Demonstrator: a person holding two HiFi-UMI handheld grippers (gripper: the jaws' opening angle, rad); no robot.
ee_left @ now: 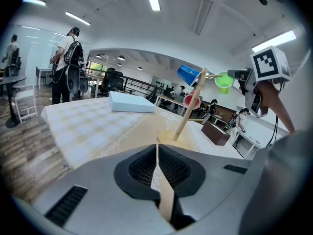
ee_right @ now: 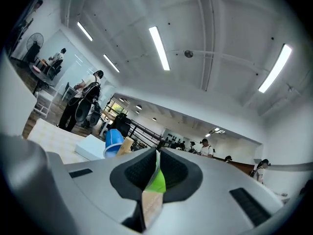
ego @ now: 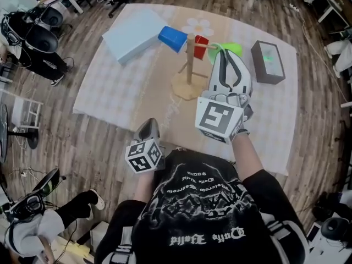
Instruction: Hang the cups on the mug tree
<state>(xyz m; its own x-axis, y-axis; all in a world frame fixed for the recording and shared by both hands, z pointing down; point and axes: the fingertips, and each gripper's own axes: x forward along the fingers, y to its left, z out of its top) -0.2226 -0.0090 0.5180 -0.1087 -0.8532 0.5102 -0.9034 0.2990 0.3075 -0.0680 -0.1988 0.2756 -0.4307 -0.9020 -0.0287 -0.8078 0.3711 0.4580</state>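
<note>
Cup (ee_left: 224, 82), green, pinched in right claw (ee_right: 156, 160) — left claw (ee_left: 157, 153) closed, empty

The head view looks steeply down from above the person's shoulders onto the cloth-covered table (ego: 121, 92), with the mug tree (ego: 190, 59) at top centre. The left gripper view sits low over the cloth and faces level across it toward the tree, with the right gripper (ee_left: 239, 77) near its right edge. The right gripper view rides higher and tilts toward the ceiling, with the green cup (ee_right: 157, 182) close in front. All three views share the blue cup (ego: 173, 38).
</note>
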